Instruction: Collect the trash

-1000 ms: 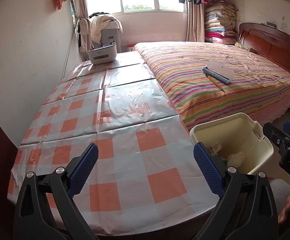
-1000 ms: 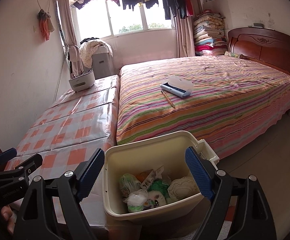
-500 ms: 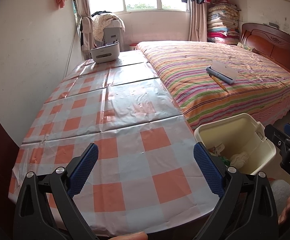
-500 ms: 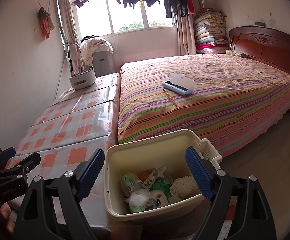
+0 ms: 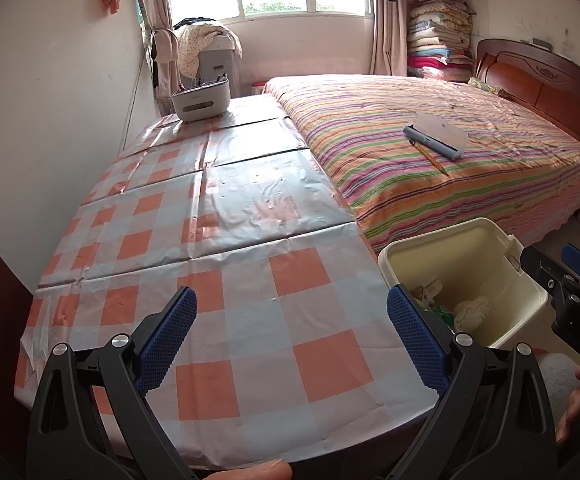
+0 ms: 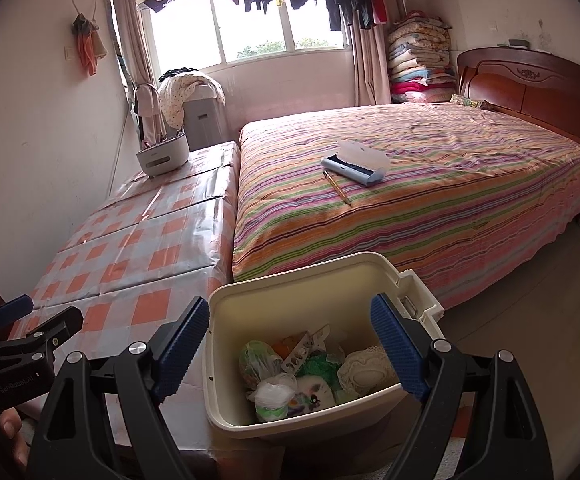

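Trash point(image 6: 306, 376) (in bin point(image 6: 249, 426)) | below right hand-held gripper point(image 6: 290, 348) | spread, empty

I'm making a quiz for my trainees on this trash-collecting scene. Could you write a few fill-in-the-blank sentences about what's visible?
1. The cream bin stands on the floor between the checked table and the ____.
2. Beside the blue case on the bed lies a ____.
3. The right gripper hovers over the bin with its jaws ____.
4. The left gripper holds ____.

Missing words: bed; pencil; open; nothing
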### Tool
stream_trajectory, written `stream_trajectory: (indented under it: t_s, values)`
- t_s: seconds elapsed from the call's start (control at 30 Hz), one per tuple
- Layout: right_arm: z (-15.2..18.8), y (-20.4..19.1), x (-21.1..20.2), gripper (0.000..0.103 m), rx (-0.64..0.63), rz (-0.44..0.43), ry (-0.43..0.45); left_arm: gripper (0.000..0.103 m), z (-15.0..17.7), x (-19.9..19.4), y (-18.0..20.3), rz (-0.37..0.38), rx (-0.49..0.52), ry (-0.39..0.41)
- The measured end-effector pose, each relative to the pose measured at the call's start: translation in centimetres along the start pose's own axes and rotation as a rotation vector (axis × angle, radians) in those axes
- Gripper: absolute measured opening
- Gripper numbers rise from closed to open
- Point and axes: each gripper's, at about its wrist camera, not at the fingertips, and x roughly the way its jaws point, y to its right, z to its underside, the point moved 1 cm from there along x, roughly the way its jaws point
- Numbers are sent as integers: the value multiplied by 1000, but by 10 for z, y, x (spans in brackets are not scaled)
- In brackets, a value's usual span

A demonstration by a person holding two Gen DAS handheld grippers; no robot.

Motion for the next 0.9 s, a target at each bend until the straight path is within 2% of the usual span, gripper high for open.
stream_trajectory:
  t_s: [0.3,0.9]
  values:
    - [1,4,0,80,6,4,-3,95,-1,0,6,14,0,5]
    - [3,21,-8,81,33,30,10,95,-7,-6,48,93,79,23]
